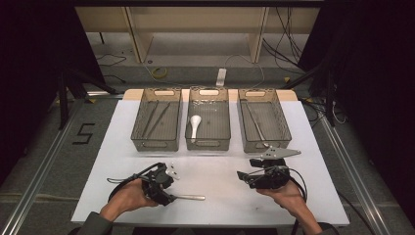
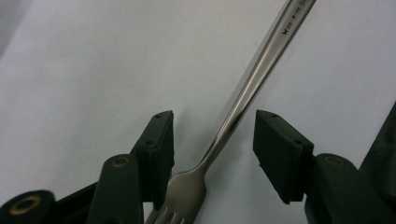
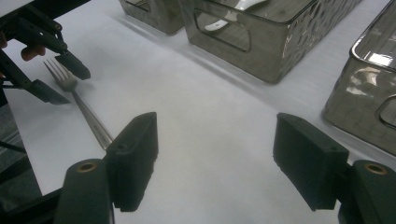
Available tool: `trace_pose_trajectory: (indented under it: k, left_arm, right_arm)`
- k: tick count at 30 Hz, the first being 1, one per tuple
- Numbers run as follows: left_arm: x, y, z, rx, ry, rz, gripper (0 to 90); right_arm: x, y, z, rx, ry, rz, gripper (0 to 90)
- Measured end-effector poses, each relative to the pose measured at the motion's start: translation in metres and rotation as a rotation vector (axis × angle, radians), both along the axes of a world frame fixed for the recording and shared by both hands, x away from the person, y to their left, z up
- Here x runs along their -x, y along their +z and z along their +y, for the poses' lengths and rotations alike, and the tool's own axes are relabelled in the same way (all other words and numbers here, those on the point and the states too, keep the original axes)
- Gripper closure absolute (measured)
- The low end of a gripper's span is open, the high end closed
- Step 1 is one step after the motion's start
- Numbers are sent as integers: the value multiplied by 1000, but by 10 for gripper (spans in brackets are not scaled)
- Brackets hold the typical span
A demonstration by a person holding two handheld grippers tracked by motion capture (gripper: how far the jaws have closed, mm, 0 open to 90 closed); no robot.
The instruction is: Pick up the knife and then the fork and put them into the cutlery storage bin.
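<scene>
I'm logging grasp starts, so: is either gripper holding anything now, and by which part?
Nothing is held. The left gripper is open around the fork near its neck; the right gripper is open over bare table.

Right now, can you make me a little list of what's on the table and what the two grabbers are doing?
table: white top
baskets: three clear ones in a row at the far side
left basket: long thin utensils, too small to name
middle basket: white spoon
right basket: one long thin utensil
fork: lying flat on the table near the person
left gripper: open, jaws on either side of the fork's neck, not squeezing it
right gripper: open, holding nothing, above bare table
</scene>
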State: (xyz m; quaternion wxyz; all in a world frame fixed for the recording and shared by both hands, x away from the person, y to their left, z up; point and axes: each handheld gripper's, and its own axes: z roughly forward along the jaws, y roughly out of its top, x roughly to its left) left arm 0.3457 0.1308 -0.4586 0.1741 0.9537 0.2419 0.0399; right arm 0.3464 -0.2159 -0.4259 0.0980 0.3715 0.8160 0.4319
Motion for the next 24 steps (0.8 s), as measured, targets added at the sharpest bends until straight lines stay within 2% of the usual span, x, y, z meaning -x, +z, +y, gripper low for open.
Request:
trace_pose_trajectory:
  k: [12,24]
  left_arm:
    - [-1,-5,-4,-49,-26,28,595]
    - [-1,-5,-7,-50,-36,41,706]
  right_arm:
    - [4,-1,1,1,9,3,315]
    - [3,-2,1,3,10,10,317]
